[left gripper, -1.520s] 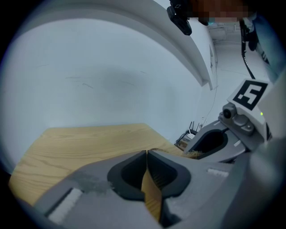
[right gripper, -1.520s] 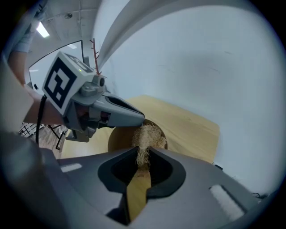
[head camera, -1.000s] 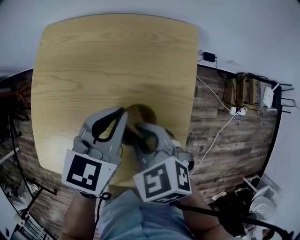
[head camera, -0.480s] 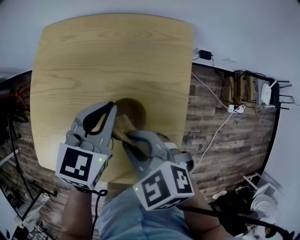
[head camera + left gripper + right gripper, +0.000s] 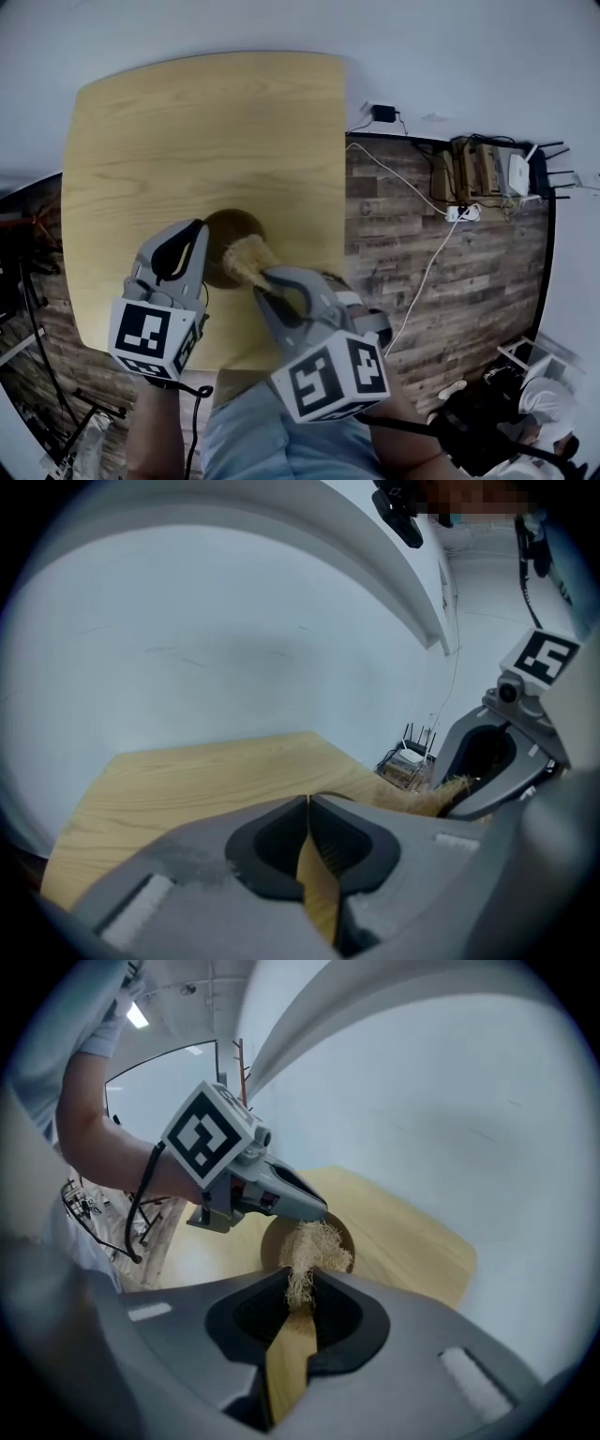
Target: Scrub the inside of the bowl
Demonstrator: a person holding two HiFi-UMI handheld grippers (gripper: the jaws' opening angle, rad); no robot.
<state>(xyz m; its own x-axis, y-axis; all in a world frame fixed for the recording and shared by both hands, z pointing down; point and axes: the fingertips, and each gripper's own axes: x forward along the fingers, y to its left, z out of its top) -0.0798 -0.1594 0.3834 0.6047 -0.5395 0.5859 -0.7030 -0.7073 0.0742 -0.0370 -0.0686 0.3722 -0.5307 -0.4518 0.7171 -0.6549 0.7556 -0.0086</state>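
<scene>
Two grippers meet at the near part of the wooden table (image 5: 206,131) in the head view; the left gripper (image 5: 199,230) reaches the left rim of the dark bowl (image 5: 225,230), and the right gripper (image 5: 262,279) comes in from the near side with a tuft of pale fibre scrubber (image 5: 246,258) at its tip, lying over the bowl's near-right part.

Left gripper view: the jaws are closed, tips meeting with nothing visible between them; whether they press the rim or merely sit beside it cannot be told; the scrubber (image 5: 417,799) and the right gripper's nose show off to the right.

Right gripper view: the jaws are clamped on the scrubber's tail, and its loose head (image 5: 314,1241) sits inside the bowl (image 5: 274,1246); the left gripper's tip (image 5: 319,1208) hangs over the far rim.

Judged from this, the scrubbing step is in hand, with the pad already in the bowl; the next move calls for pressing the fibres down and sweeping them round the inner wall, while the left gripper steadies the rim so that the light bowl does not slide on the smooth table; the grip on the tail must hold, since only a thin strand is pinched.
</scene>
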